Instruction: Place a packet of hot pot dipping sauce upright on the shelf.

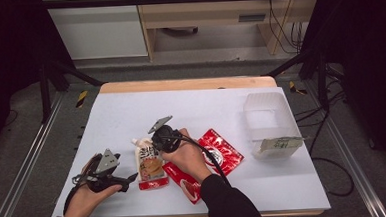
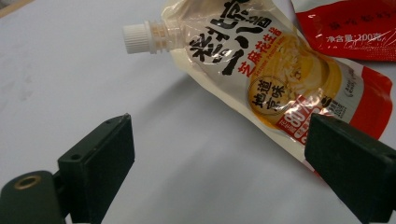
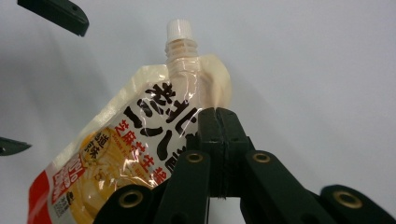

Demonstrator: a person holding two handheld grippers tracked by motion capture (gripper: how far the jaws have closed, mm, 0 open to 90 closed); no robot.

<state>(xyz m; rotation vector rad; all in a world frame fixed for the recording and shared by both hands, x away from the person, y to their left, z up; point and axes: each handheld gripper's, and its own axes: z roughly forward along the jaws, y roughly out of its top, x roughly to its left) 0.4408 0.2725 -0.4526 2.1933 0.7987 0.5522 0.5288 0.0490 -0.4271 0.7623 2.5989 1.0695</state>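
Both right gripper [image 3: 217,122] jaws pinch the spouted pouch [image 3: 140,135] edge.

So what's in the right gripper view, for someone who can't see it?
The black tongs are shut on the upper edge of a cream spouted pouch with a white cap, above a white table.

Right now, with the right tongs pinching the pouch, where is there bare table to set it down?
The far half of the table, behind the pouch and left of the bin, is bare. So is the near right corner, below the bin. It is crowded between the left tongs, the pouch and the red packet.
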